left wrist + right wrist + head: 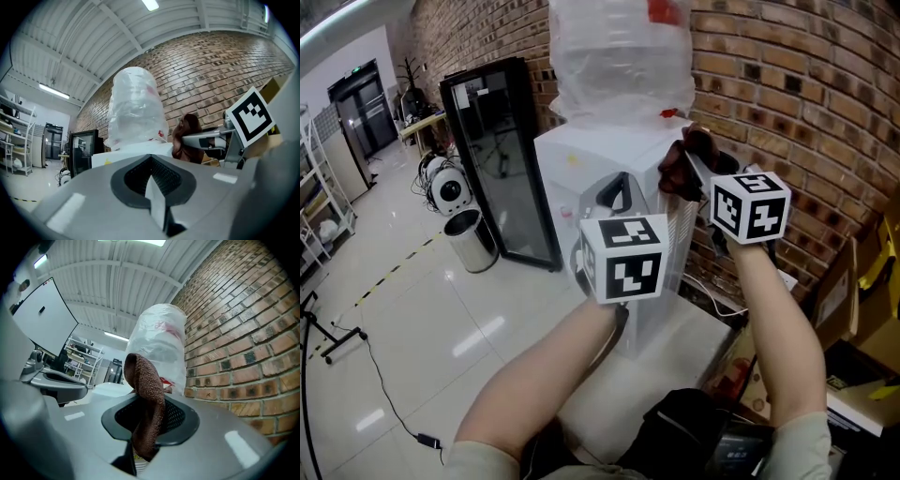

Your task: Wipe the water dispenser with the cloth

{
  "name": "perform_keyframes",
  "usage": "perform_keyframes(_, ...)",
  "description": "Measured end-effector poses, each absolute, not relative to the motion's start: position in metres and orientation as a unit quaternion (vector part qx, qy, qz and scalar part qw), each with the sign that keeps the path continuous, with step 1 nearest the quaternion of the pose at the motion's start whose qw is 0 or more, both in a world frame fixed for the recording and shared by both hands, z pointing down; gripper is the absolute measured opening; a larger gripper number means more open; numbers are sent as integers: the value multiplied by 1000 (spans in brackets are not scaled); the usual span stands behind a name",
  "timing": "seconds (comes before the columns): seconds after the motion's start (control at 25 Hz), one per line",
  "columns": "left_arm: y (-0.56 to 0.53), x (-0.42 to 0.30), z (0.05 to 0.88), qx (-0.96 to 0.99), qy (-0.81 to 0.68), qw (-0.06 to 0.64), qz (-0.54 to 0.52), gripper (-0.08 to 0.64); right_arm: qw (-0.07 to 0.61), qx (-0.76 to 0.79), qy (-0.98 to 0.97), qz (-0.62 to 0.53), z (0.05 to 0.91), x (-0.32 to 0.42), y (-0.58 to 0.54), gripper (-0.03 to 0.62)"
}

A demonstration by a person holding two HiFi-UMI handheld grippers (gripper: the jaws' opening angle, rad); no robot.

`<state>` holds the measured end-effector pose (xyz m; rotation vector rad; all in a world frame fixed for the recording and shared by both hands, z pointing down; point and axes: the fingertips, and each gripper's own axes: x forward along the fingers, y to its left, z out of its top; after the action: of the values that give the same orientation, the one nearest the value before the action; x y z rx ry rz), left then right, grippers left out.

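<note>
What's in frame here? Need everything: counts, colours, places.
water dispenser: one, white, against the wall, ahead of both grippers
water bottle: one, clear, wrapped in plastic, on top of the water dispenser
cloth: one, brown, between the right gripper's jaws
glass-door cabinet: one, black frame, left of the water dispenser
bin: one, silver, on the floor by the glass-door cabinet
brick wall: one, red-brown, behind the water dispenser
cardboard boxes: a few, brown, lower right
left gripper: one, grey, jaws together, empty, in front of the water dispenser
right gripper: one, grey, shut on the cloth, at the water dispenser's top right corner
forearms: two, bare, bottom of the head view
</note>
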<state>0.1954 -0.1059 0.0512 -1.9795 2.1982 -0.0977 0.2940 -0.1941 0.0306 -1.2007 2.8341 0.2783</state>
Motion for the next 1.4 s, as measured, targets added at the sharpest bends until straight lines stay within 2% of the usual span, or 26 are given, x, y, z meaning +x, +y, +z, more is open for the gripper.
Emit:
perform_keyframes(0.52, -108, 193, 100, -664, 743, 70, -48, 0, -20, -376, 922, 92, 80, 277, -201, 101)
perform_keyframes(1.4, -95, 176, 278, -653, 752, -17, -86, 0, -118, -362, 924, 7, 267, 275, -201, 101)
